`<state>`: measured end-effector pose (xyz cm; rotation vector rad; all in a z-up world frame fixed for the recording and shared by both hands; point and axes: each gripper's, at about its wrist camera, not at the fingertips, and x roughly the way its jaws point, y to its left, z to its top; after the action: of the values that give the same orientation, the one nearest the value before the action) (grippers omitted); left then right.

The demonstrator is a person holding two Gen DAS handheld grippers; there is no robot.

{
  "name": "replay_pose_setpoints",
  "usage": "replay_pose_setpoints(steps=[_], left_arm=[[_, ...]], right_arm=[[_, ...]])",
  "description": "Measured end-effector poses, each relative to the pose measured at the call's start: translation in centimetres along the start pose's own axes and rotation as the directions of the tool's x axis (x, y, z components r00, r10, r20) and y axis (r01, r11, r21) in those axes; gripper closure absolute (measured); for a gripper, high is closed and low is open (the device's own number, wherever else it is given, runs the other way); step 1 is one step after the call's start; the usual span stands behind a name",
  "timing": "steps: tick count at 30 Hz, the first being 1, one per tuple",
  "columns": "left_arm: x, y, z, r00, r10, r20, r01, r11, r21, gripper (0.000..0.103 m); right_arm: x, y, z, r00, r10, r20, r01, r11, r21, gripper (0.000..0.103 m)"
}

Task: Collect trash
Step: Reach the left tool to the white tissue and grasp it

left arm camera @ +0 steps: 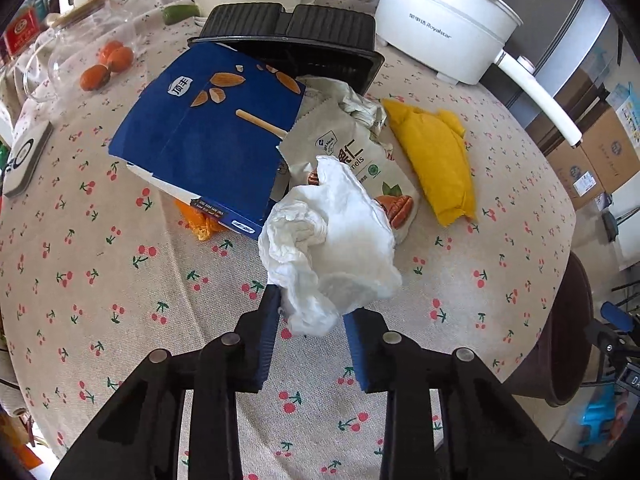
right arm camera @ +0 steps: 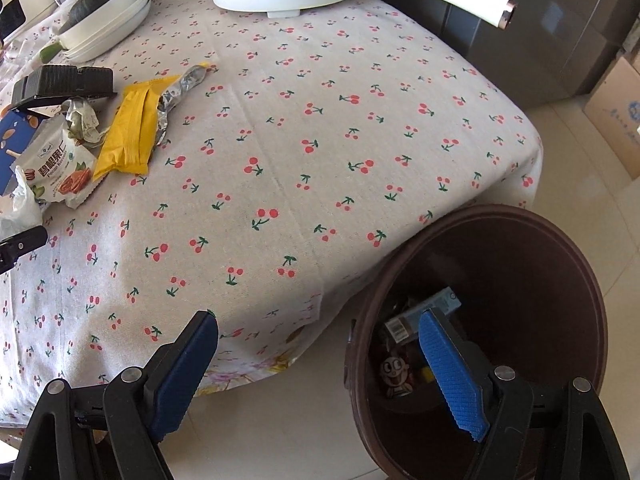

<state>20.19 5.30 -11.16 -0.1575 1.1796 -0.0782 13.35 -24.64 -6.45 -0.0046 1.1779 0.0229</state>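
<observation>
- Left wrist view: the left hand-held gripper point(left arm camera: 310, 312) is clamped on a crumpled white tissue point(left arm camera: 328, 240), its blue pads point(left arm camera: 269, 332) pinching the lower edge just above the cherry-print bench point(left arm camera: 120, 300).
- Behind the tissue sits the rest of the trash: a blue box point(left arm camera: 208, 136), a nut packet point(left arm camera: 360, 168) and a yellow wrapper point(left arm camera: 436, 160), all close together.
- Right wrist view: the right hand-held gripper point(right arm camera: 318, 350) is wide open and holding nothing, hanging at the bench corner over the brown bin point(right arm camera: 520, 280), which has some trash inside.
</observation>
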Motion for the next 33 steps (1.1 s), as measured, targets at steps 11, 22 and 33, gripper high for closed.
replay_pose_setpoints(steps=[11,22,33], left_arm=[[-5.5,1.5,-1.0,0.993,-0.110,0.046,0.111,0.994,-0.020,0.087],[-8.0,5.6,-2.2,0.994,-0.099,0.053,0.101,0.994,-0.044,0.087],[-8.2,7.3,-1.9,0.992,-0.114,0.052,0.117,0.992,-0.053,0.087]], right_arm=[[0.5,3.0,0.9,0.997,0.074,0.011,-0.075,0.995,0.068,0.017],[3.6,10.1,5.2,0.988,0.149,0.050,-0.152,0.987,0.057,0.015],[8.7,15.0,10.7,0.990,0.136,0.039,-0.138,0.989,0.045,0.023]])
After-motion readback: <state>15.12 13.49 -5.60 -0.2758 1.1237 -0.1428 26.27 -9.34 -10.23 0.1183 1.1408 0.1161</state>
